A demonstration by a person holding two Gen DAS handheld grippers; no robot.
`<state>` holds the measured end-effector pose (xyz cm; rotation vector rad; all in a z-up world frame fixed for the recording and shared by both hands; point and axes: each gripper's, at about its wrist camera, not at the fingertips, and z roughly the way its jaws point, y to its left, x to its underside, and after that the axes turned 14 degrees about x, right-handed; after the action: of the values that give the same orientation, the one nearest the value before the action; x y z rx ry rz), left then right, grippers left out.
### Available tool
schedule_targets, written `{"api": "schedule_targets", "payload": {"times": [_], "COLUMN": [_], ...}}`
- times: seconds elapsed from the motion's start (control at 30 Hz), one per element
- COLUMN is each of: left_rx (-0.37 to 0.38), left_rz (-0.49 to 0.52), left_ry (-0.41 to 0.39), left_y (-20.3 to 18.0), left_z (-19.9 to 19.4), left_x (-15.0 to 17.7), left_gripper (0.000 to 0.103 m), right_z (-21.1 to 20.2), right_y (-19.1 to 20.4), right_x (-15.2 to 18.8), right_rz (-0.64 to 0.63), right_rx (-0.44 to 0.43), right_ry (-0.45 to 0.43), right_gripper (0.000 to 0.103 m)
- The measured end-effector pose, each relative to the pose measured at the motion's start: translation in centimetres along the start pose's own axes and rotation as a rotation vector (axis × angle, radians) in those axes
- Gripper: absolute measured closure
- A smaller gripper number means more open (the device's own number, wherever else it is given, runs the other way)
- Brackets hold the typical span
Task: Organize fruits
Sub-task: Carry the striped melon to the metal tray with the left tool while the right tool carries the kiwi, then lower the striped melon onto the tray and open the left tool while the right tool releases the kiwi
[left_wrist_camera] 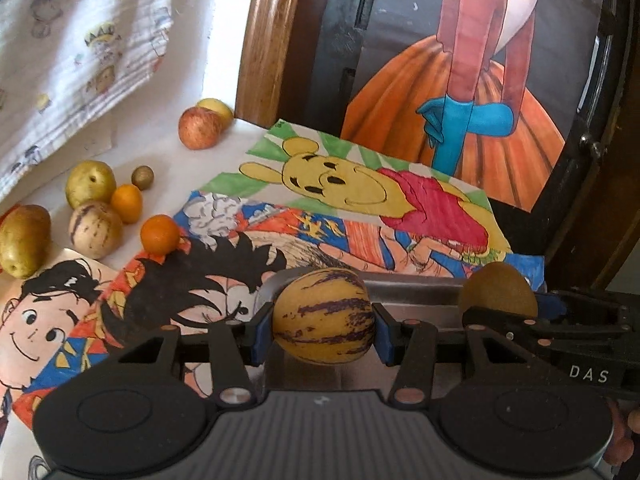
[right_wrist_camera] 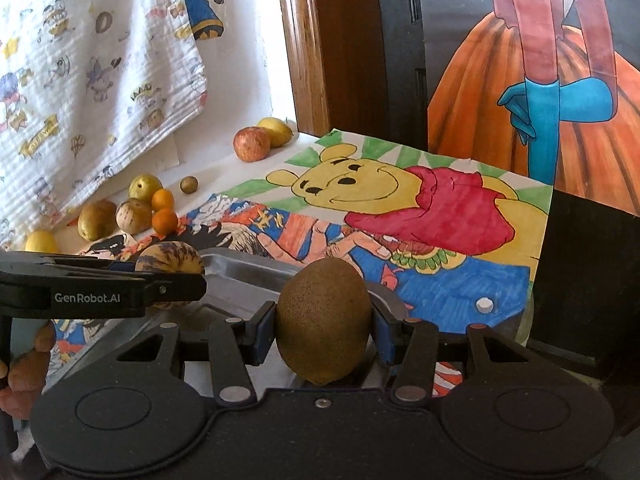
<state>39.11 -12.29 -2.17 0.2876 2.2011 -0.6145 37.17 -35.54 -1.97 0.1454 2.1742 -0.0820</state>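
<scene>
My left gripper [left_wrist_camera: 324, 320] is shut on a yellow fruit with purple stripes [left_wrist_camera: 324, 314] and holds it over a metal tray [left_wrist_camera: 416, 292]. My right gripper [right_wrist_camera: 324, 328] is shut on a brown kiwi [right_wrist_camera: 324, 320] beside it, over the same tray [right_wrist_camera: 236, 268]. The kiwi also shows in the left wrist view [left_wrist_camera: 498, 290], and the striped fruit in the right wrist view [right_wrist_camera: 170, 260]. Loose fruits lie at the far left: a red apple [left_wrist_camera: 199, 128], yellow-green pears [left_wrist_camera: 90, 182], a second striped fruit [left_wrist_camera: 95, 229] and small oranges [left_wrist_camera: 160, 234].
Colourful cartoon drawings [left_wrist_camera: 360, 196] cover the table. A printed white cloth [left_wrist_camera: 80, 60] hangs at the left. A wooden frame [left_wrist_camera: 272, 40] and a large drawing of an orange skirt [left_wrist_camera: 480, 100] stand at the back. A small brown fruit [left_wrist_camera: 143, 177] lies by the pears.
</scene>
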Motion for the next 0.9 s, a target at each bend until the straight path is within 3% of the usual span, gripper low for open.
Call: {"api": "schedule_targets", "payload": {"times": [0.3, 0.4, 0.6, 0.73, 0.9], "left_rx": [0.015, 0.024, 0.016, -0.033, -0.058], "left_rz": [-0.003, -0.030, -0.076, -0.126, -0.167], "left_ry": [0.043, 0.048, 0.007, -0.032, -0.088], "left_y": [-0.1, 0.1, 0.2, 0.3, 0.4], "left_z": [0.8, 0.8, -1.0, -3.1, -6.4], "left_x": [0.3, 0.3, 0.0, -0.5, -0.5], "left_gripper": [0.048, 0.048, 0.035, 0.028, 0.011], "right_z": [-0.7, -1.3, -3.2, -5.3, -8.3], "right_y": [-0.4, -0.7, -0.8, -0.3, 0.3], "right_x": [0.4, 0.3, 0.2, 0.0, -0.1], "right_rz": [0.010, 0.022, 0.030, 0.031, 0.066], "right_rx": [-0.004, -0.006, -0.007, -0.008, -0.024], "right_ry": [-0.033, -0.048, -0.067, -0.102, -0.139], "right_gripper": [0.049, 0.044, 0.039, 0.028, 0.011]}}
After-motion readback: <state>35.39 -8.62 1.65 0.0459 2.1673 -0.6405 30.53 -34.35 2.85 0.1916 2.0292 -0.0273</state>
